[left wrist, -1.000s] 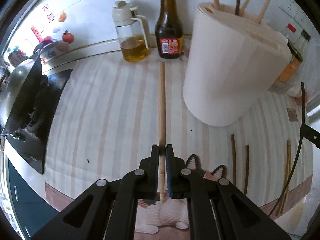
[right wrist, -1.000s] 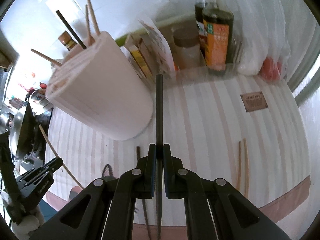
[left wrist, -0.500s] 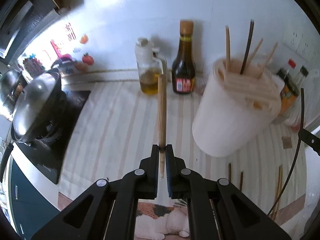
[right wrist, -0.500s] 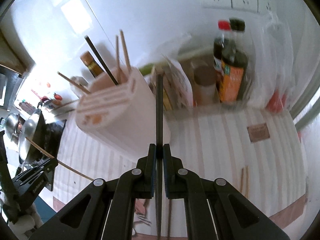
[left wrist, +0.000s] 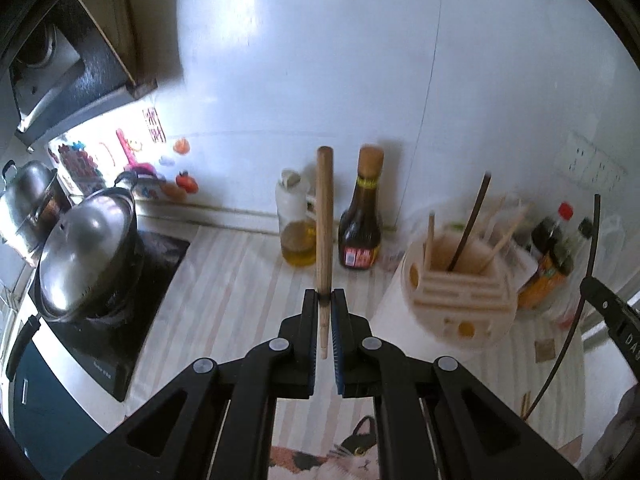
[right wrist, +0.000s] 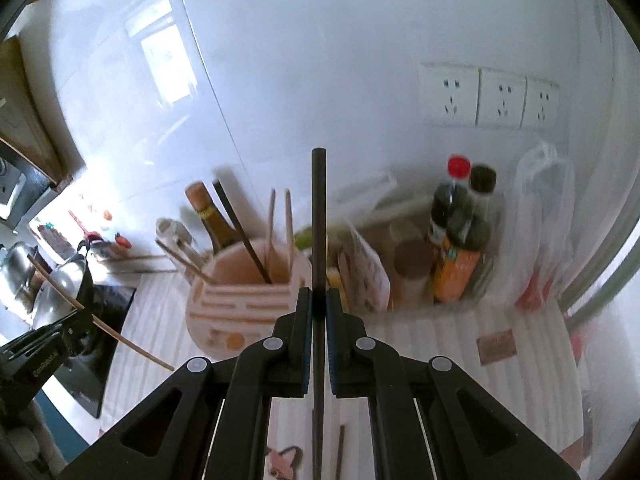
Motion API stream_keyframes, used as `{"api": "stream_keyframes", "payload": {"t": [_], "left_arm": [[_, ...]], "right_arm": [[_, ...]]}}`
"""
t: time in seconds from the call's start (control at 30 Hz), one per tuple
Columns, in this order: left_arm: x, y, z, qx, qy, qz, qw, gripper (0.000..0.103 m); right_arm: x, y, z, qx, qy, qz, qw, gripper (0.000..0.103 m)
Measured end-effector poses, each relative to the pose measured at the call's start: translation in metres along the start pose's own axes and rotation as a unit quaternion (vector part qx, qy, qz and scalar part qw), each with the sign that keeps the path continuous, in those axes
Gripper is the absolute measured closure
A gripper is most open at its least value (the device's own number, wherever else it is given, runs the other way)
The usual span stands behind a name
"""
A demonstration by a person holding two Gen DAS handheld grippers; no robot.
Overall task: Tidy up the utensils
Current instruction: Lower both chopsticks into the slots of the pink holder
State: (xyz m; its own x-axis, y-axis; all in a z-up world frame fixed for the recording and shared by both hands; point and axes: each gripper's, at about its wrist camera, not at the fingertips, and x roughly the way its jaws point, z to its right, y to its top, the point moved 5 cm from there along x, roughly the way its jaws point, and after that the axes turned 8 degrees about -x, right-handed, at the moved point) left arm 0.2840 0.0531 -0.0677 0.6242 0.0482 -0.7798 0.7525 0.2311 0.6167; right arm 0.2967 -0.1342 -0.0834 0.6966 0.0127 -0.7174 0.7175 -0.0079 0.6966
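Note:
My left gripper point(left wrist: 325, 300) is shut on a light wooden chopstick point(left wrist: 324, 216) that stands up and away from the jaws, high above the striped counter point(left wrist: 224, 288). My right gripper point(right wrist: 319, 300) is shut on a black chopstick point(right wrist: 319, 216), also lifted. The cream utensil holder point(left wrist: 460, 300) stands to the right in the left wrist view, and the holder point(right wrist: 240, 304) sits just left of the right jaws, with several chopsticks upright in it. The other gripper shows at each view's edge: the right one point(left wrist: 616, 320), the left one point(right wrist: 44, 344). Loose dark chopsticks point(right wrist: 340, 456) lie on the counter below.
A stove point(left wrist: 108, 320) with a lidded wok point(left wrist: 84, 256) and a pot point(left wrist: 28, 196) fills the left. An oil jar point(left wrist: 296, 228) and sauce bottle point(left wrist: 362, 220) stand at the wall. Bottles point(right wrist: 460, 248), packets and a plastic bag point(right wrist: 540, 232) crowd the right corner under wall sockets point(right wrist: 488, 98).
Both grippers have risen well above the counter, each carrying its chopstick. The holder went from looming side-on to being seen from above, with the slotted top showing.

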Motion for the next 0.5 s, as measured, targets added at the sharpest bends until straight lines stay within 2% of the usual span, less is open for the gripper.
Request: {"api": "stream_keyframes", "payload": {"t": [0.2,0.5], "left_arm": [[-0.013,0.036,0.009,-0.017,-0.008,0.031,0.9994,0.099],[-0.023,0.081,0.045,-0.028,-0.047,0.055,0.997,0.099]], "right_arm": [[-0.011,0.031,-0.004,-0.005,-0.007,0.036,0.999,0.096],[-0.011,0.081,-0.008,-0.006,-0.017,0.082,0.996,0.096]]}}
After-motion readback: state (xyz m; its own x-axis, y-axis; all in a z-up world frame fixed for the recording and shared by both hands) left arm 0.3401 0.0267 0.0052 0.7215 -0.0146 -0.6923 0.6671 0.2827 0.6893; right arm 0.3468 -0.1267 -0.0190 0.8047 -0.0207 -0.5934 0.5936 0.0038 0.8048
